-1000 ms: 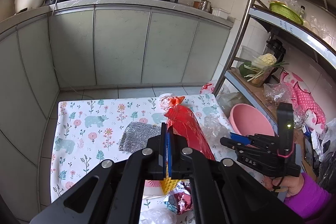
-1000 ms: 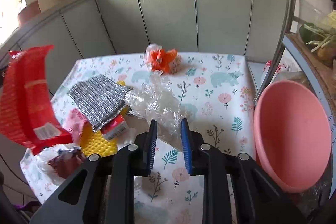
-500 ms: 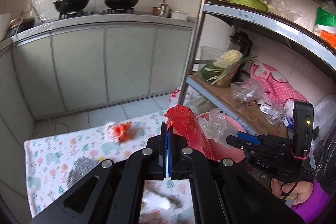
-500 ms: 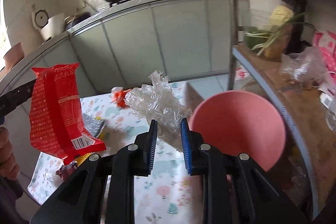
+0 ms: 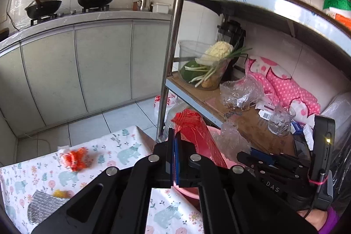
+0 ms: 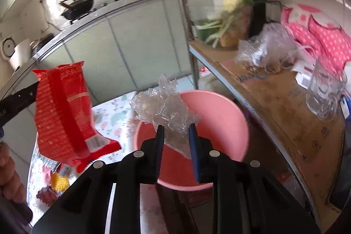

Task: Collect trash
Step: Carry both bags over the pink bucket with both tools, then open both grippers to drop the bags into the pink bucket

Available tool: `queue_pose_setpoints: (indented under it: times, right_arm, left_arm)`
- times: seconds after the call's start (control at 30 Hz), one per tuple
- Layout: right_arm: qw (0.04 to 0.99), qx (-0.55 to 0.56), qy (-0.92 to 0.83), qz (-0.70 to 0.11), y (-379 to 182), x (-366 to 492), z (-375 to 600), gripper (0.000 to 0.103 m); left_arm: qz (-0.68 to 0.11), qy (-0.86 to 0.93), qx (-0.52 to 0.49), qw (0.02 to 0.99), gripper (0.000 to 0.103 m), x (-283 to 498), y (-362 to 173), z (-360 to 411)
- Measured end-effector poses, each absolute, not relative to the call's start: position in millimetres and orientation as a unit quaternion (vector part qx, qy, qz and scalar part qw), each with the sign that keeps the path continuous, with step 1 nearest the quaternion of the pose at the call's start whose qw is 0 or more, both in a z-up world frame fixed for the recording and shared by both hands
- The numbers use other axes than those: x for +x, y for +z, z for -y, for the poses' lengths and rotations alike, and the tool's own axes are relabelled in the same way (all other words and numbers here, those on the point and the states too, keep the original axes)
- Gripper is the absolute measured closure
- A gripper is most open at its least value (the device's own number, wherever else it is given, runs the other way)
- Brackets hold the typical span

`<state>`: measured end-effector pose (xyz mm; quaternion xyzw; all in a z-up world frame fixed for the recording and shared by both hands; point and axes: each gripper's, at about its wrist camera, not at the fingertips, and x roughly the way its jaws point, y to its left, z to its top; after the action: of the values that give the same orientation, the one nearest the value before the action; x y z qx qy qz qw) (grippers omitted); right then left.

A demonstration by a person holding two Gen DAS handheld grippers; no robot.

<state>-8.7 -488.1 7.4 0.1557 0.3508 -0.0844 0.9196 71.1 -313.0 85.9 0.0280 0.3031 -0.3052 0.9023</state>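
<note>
Counting the stuff first: one red snack wrapper, one crumpled clear plastic bag and one pink basin are seen up front in the right wrist view. Two woks are parked on the stove at 11 o'clock, and one glass mug is sat on the wooden shelf at 3 o'clock. More trash is left on the floral-cloth surface: one orange crumpled wrapper at 9 o'clock in the left wrist view, one silver glittery pouch at 8 o'clock, plus a yellow bit and a dark red foil wad at 8 o'clock in the right view.

The left gripper is pinched nearly all the way closed, with the red snack wrapper clamped between its blue pads. The wrapper is held up in the air, sticking out toward 1 o'clock, just beside the basin rim and not touching the surface.

The right gripper is kept at a narrow gap, with the clear plastic bag wedged between the fingers. The bag is bunched up above the tips and is hung right over the mouth of the pink basin, which is set between the surface and the shelf rack. Whether the bag touches the basin can't be told.
</note>
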Motion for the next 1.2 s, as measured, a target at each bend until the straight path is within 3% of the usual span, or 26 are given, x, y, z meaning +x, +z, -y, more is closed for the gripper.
queue_pose_setpoints:
  times: [0.47,1.2]
  right_arm:
    - [0.891,0.171,-0.126,-0.401,-38,19,509,0.08]
    - [0.873,0.133,-0.164,-0.44,-62,37,500,0.078]
  left_arm:
    - [-0.344,-0.307,0.094,0.882,0.103,89,12,390]
    - [-0.418,-0.285,0.117,0.855,0.102,102,-39,389]
